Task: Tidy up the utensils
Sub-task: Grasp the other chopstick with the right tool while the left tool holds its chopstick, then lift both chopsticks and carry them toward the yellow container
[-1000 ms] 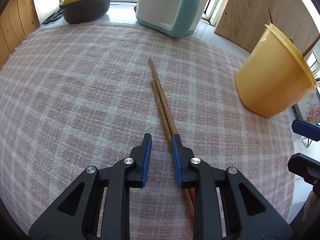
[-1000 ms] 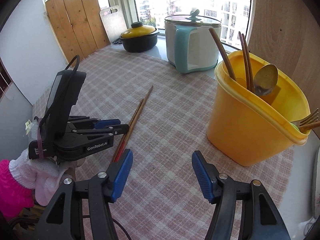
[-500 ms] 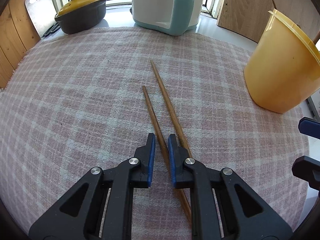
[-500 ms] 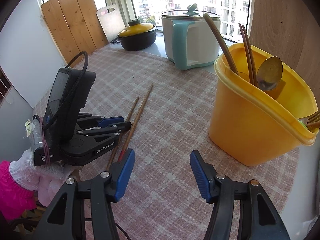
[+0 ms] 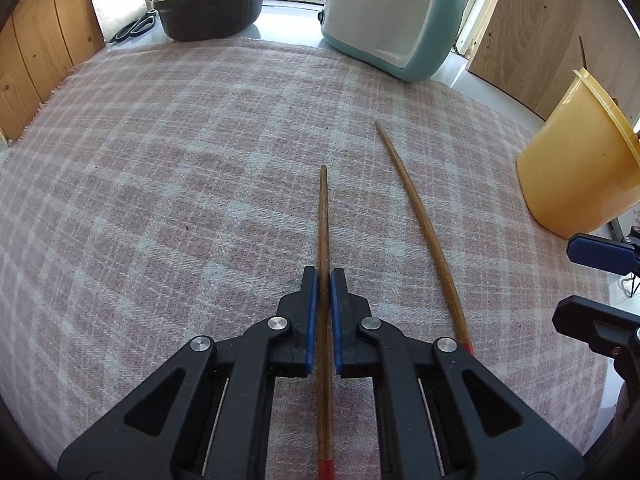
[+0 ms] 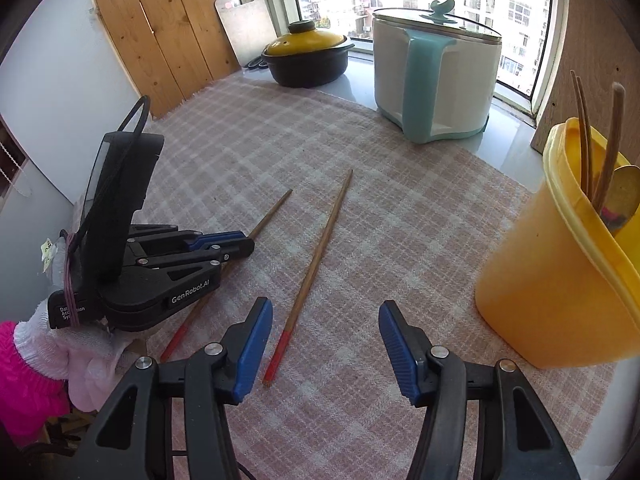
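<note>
The left gripper (image 5: 323, 276) has just closed its jaws, and its blue pads now clamp one wooden chopstick (image 5: 323, 216) partway along its shaft. That stick runs straight up the middle of the left wrist view, its thin tip toward 12 o'clock and its red-painted end toward 6 o'clock, below the jaws. In the right wrist view the same gripper (image 6: 240, 245) sits at about 9 o'clock, carried by a hand in a pale glove (image 6: 60, 344) with a bright pink cuff, and the held stick pokes out past its jaws toward 1 o'clock.

The second chopstick (image 6: 316, 268) lies flat on the pink checked cloth (image 5: 160, 160) that covers the bench, apart from the first one. Its red end lies just beside the left finger (image 6: 252, 348) of the right gripper (image 6: 326, 344); whether it falls between the pads cannot be told. That gripper's jaws stand apart and press on nothing.

A yellow utensil tub (image 6: 560, 280) stands on the cloth at about 3 o'clock in the right wrist view, holding wooden sticks and a spoon (image 6: 622, 192). At the far edge, near the window, stand a dark pot with a yellow lid (image 6: 308, 56) at 12 o'clock and a white and teal lidded pot (image 6: 436, 80) at 1 o'clock.
</note>
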`<state>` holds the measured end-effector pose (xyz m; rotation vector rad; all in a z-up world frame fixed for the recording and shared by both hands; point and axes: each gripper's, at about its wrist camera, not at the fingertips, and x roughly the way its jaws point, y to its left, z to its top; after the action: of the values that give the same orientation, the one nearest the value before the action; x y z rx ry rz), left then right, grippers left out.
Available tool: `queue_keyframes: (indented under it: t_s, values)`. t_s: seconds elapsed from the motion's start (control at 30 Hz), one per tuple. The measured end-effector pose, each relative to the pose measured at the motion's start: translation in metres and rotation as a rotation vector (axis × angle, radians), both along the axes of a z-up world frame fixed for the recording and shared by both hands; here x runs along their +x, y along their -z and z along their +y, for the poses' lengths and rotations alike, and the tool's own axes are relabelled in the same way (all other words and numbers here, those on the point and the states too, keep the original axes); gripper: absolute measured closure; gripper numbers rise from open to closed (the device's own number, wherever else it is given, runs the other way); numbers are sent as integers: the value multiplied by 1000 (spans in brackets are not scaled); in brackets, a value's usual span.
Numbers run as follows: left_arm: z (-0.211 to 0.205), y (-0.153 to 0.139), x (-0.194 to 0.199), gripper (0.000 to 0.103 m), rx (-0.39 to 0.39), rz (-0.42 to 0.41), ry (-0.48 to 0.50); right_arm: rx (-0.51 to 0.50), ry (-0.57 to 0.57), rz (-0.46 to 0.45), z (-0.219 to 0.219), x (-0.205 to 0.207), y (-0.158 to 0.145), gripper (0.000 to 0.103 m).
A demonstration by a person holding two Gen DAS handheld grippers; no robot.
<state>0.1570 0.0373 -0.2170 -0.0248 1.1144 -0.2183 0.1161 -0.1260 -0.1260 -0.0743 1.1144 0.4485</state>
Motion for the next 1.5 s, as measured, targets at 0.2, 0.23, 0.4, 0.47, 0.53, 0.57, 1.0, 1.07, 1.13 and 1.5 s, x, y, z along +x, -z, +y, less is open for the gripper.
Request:
queue_keyframes:
  t_s: [0.2, 0.23, 0.4, 0.47, 0.53, 0.57, 1.0, 1.07, 1.13, 1.5]
  values:
    - [18, -1, -1, 98, -20, 13, -10, -59, -14, 62, 27, 36, 12, 54]
    - [22, -1, 1, 98, -35, 21, -15, -67, -12, 76, 31, 42, 14, 56]
    - [27, -1, 18, 97, -57, 74, -10, -68, -5, 170, 42, 73, 27, 65]
    - [23, -3, 25, 95, -27, 82, -6, -59, 15, 209, 43, 85, 32, 65]
    - [16, -3, 30, 94, 2, 84, 9, -47, 30, 240, 44, 94, 37, 65]
    - [14, -3, 32, 94, 16, 80, 14, -43, 34, 257, 44, 98, 39, 65]
    - [22, -2, 44, 99, -25, 77, -30, -142, 39, 288, 63, 138, 64, 71]
    - [25, -3, 44, 99, -35, 74, -47, -151, 31, 279, 66, 143, 65, 71]
    - [26, -3, 46, 99, -41, 72, -58, -171, 23, 271, 71, 146, 65, 80]
    - [39, -28, 35, 100, -82, 10, -122, -67, 39, 250, 54, 135, 47, 100]
